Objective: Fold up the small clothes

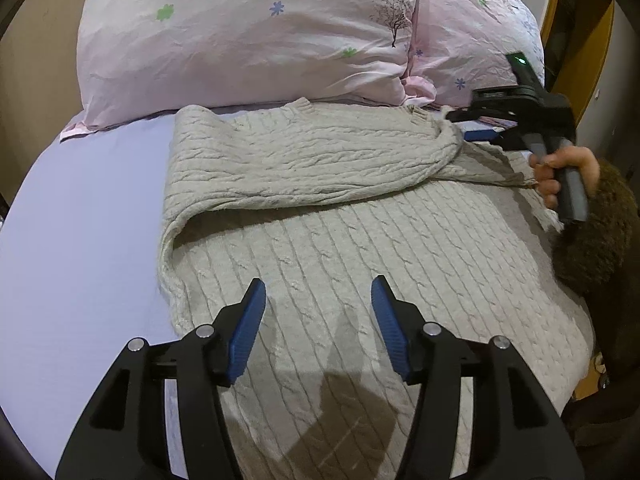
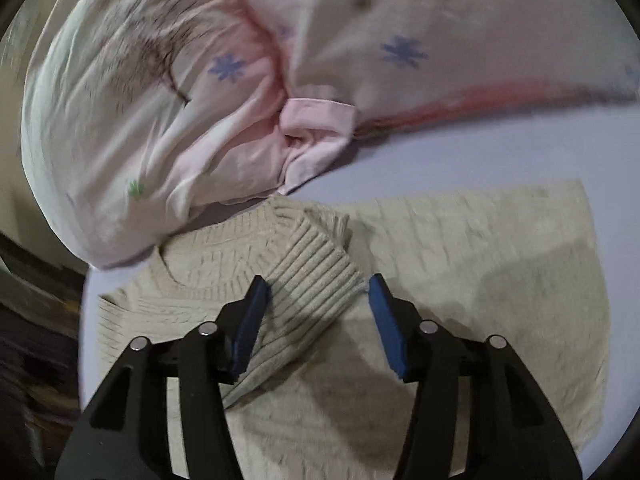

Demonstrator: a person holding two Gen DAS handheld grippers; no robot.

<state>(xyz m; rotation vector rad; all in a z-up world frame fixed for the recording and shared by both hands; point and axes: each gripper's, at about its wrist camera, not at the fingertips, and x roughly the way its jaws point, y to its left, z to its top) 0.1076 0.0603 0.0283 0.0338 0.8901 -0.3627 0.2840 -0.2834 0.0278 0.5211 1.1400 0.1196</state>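
Overhead, both jaws gape empty: left gripper [image 1: 318, 300], right gripper [image 2: 318, 300] above sweater [image 1: 360, 264] (pillows [image 1: 248, 32] behind).

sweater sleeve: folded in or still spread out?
Folded in. The sleeve lies across the sweater body, its ribbed cuff resting on the chest between the open right tool fingers.

Light: soft indoor light falling evenly, moderately bright | Shadows: left tool [image 1: 318, 300] casting a dark shadow on the sweater [image 1: 360, 264] below it | Blur: right-wrist view smearing, pillow [image 2: 132, 92] streaking; left-wrist view staying sharp | Edges: fisheye bending the bed [image 1: 80, 240], dark vignette ringing the corners
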